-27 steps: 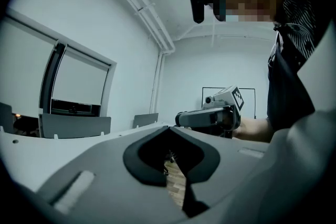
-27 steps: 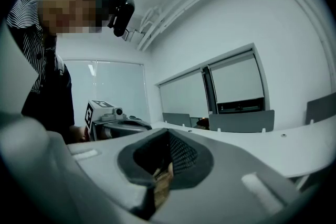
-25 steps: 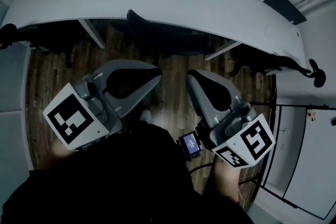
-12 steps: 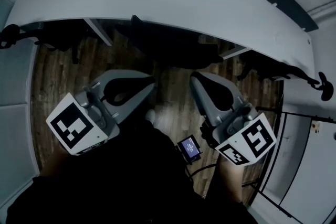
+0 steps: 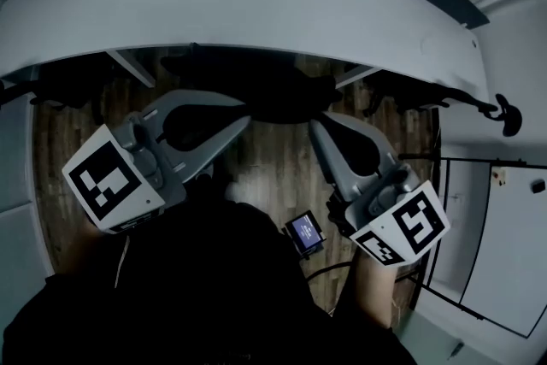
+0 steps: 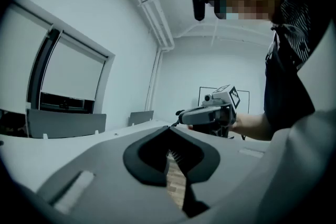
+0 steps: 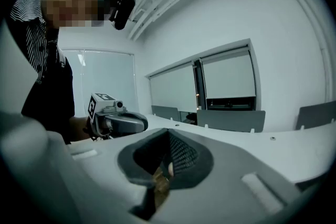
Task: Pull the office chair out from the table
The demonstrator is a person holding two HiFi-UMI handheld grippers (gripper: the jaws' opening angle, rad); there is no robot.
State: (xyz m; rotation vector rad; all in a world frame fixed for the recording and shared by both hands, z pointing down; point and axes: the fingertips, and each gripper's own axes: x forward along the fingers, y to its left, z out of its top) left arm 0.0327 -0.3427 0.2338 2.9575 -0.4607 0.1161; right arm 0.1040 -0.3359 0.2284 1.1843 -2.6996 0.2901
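We hold both tools just short of the dark office chair [image 5: 256, 94]. It sits tucked under the near edge of the long white curved table [image 5: 256, 4], and only the top of its backrest shows in the head view. The chair lies straight ahead of us, between the two tools and a little beyond their tips. Its backrest runs side to side along the table edge, across the line on which both tools point.

The grey-bodied left gripper [image 5: 245, 122] has its tip just beside the left part of the backrest, and the matching right gripper [image 5: 314, 126] is near the right end. We judge the left one slightly nearer, though from above we cannot tell whether either touches. Both have their jaws fully together with nothing between them. In each gripper view the dark pads meet in a line, and only the brown wood-plank floor [image 5: 269, 167] shows through the slit below. As we read it, the jaws must part before they can take the top edge of the backrest. The pull then runs back toward us, away from the table.

As for writing, the black-and-white marker cube [image 5: 111, 184] on each tool bears a square pattern, not letters. A small lit screen [image 5: 305, 232] at our waist glows blue, its text too small to read. No brand shows anywhere.
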